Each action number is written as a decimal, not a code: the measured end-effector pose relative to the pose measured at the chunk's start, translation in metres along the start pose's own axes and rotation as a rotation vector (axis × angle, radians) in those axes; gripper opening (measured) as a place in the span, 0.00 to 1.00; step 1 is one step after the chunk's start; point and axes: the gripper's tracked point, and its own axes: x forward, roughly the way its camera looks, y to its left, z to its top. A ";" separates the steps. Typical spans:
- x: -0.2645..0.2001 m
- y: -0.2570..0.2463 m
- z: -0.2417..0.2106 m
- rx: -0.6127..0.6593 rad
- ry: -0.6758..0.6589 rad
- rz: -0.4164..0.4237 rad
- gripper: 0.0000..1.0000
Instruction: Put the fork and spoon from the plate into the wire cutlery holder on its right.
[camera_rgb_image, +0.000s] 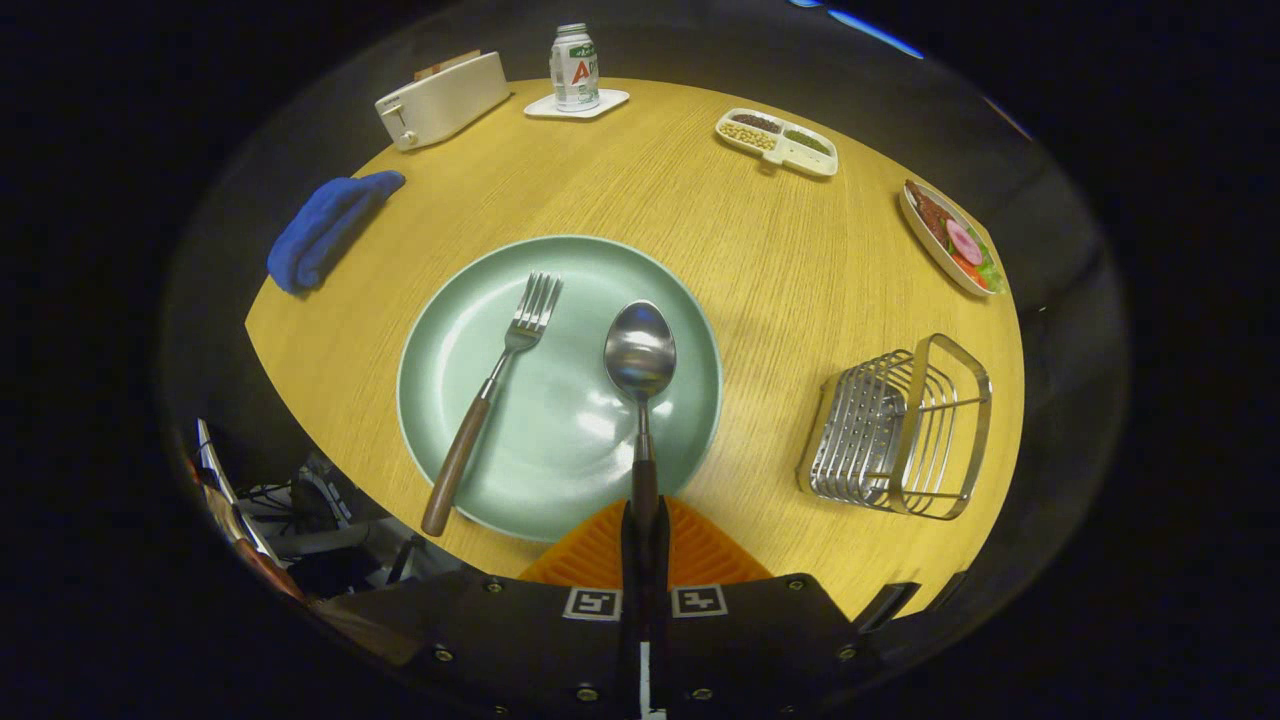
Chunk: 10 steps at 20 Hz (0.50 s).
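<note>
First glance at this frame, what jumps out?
The green plate mid-table, just ahead of the gripper, whose jaws are closed on the spoon handle, bowl pointing away over the plate. The fork lies on the plate's left half. The wire cutlery holder stands empty to the plate's right.

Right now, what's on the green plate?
On the green plate: a wooden-handled fork, and a spoon whose handle the hand-held gripper is shut on. The plate's near rim is covered by its fingers.
</note>
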 end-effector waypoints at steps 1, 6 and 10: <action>-0.005 -0.002 -0.004 0.000 0.008 0.012 0.04; -0.050 -0.039 -0.010 -0.116 0.030 -0.026 0.04; -0.093 -0.078 -0.018 -0.313 0.047 -0.076 0.04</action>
